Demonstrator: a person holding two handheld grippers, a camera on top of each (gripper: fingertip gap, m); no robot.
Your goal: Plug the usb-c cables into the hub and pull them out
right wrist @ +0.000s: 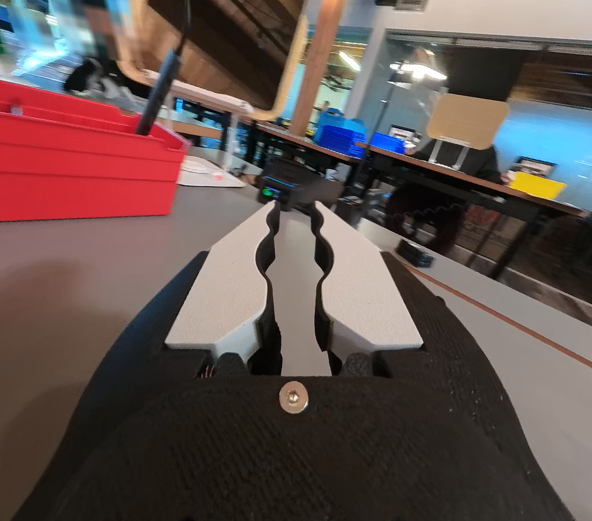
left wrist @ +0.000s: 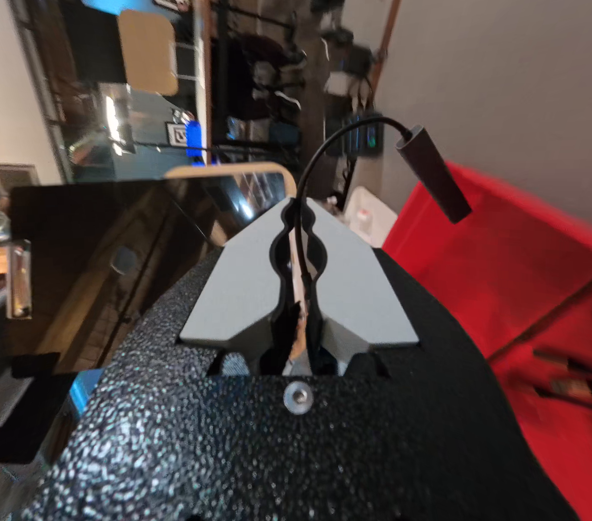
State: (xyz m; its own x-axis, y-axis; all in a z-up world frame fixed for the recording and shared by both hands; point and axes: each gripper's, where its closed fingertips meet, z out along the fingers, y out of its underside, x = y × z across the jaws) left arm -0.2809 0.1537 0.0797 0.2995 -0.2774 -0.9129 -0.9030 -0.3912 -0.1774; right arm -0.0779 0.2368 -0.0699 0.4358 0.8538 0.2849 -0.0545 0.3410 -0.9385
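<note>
Left tongs (left wrist: 299,208) clamped on hub (left wrist: 432,174) cable (left wrist: 323,153); right tongs (right wrist: 294,208) apart, empty.

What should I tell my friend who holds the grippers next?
Left gripper: shut on the hub's thin black cable; the dark hub hangs from it above the red bin.
Right gripper: open, empty, low over the grey table.
Done: hub lifted; nothing looks plugged in.
Left: find the usb-c cables, which aren't visible, plug them in, pull them out.
</note>
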